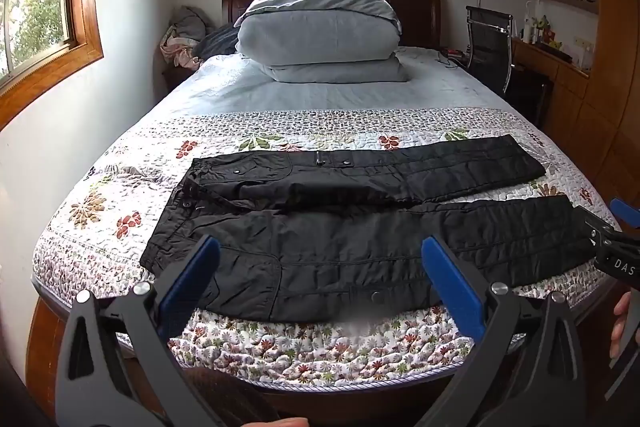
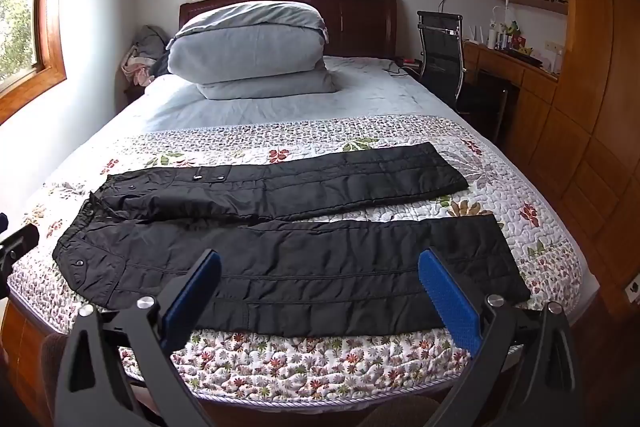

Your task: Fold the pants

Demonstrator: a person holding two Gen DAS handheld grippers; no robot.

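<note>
A pair of black pants [image 1: 352,223] lies flat across the foot of a bed [image 1: 280,359], spread on a floral quilt [image 1: 120,195], as I hold both grippers above the near edge of the mattress, angled down toward the fabric. My left gripper [image 1: 320,287] stands at its widest, blue pads apart with nothing between them; my right gripper [image 2: 320,291] is just as wide and just as empty.

The garment's long axis runs crosswise to my reach: waistband [image 2: 80,259] at my left, cuffs [image 2: 508,259] at my right. The two legs splay apart toward the cuffs, the far leg [image 2: 320,179] angling off up the bed, the near leg [image 2: 320,275] lying just ahead of both grippers along the mattress edge.

That layout decides the coming move, as I judge it. My left gripper sits nearer the waistband and hip; my right sits nearer the near leg's cuff, its body showing at the right edge of the left wrist view, close beside that cuff. I judge that one leg must be laid over the other, so each hand takes its own end and both travel across the short axis together. Folded bedding [image 1: 320,39] is stacked well apart at the headboard.
</note>
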